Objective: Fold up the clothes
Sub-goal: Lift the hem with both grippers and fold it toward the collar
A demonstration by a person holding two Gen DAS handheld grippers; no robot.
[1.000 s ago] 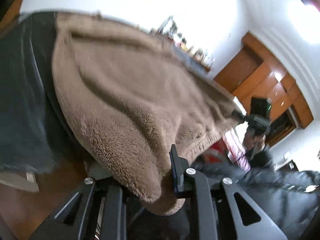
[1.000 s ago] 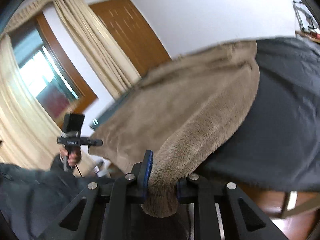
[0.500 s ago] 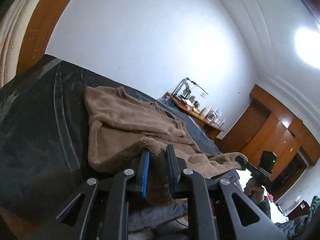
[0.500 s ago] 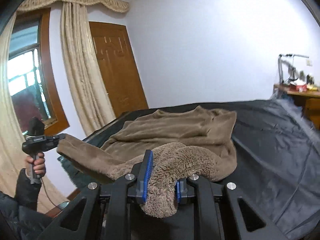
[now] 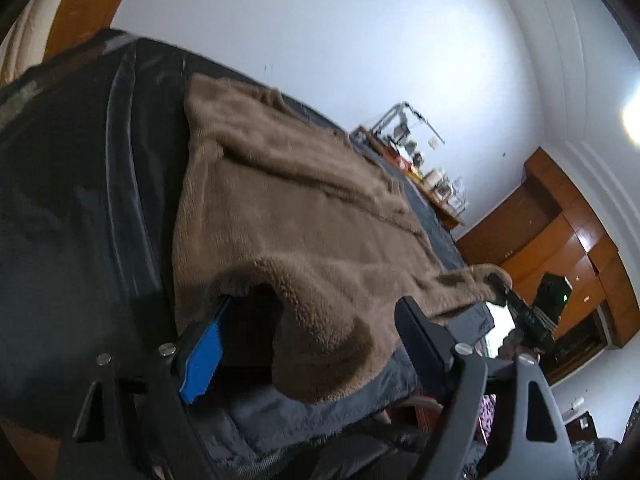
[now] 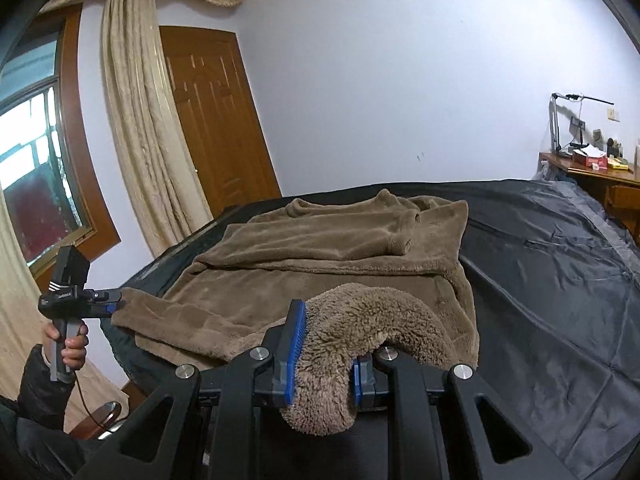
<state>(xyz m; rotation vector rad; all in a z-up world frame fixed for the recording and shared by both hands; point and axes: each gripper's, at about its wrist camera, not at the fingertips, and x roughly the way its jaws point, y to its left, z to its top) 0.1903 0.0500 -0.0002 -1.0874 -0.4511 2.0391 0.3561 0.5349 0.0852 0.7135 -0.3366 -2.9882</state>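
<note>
Dark bed cover [image 6: 560, 280] carries the brown fleece [image 6: 320, 256]. Left gripper [image 5: 312, 344] now stands spread, hem released — right gripper [image 6: 324, 356] still pinches its corner; that side waits.

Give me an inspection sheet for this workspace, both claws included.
Surface: dark sheet covers the bed, wrinkled.
Job's things: brown fleece lies spread on the sheet, one sleeve folded across.
Clutter: desk carries a lamp and boxes.
Grippers: left claw open, hem draped between its fingers; right claw shut on a hem corner.
Cables: thin cord hangs below the left handle.
Surroundings: wooden door, curtain, wardrobe.
</note>
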